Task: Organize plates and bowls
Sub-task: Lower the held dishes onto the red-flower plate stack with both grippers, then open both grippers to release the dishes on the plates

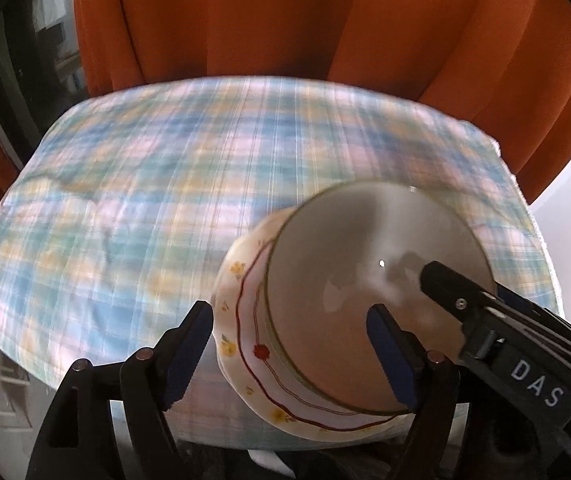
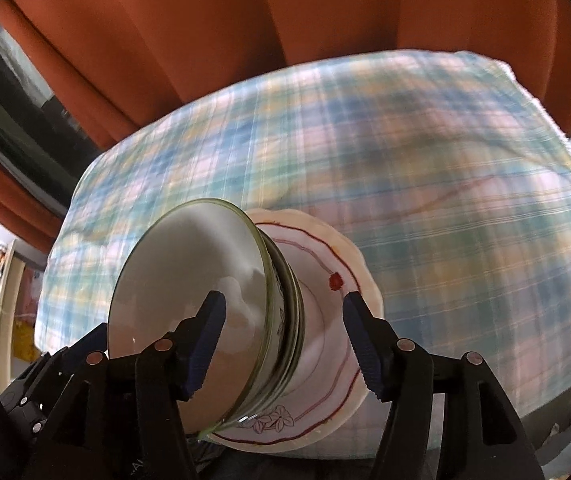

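Observation:
A stack of white bowls with green rims sits on a scalloped plate with a red line and yellow flowers, near the front edge of the table. My left gripper is open and straddles the stack's left side, one finger outside the plate and one inside the top bowl. My right gripper is open too and straddles the right side, its left finger inside the bowl and its right finger over the plate. No pad presses on the dishes. One right gripper fingertip shows inside the bowl in the left wrist view.
A blue, pink and yellow plaid cloth covers the table. Orange curtains hang right behind it, with a dark window at the left. The table's front edge lies just under the stack.

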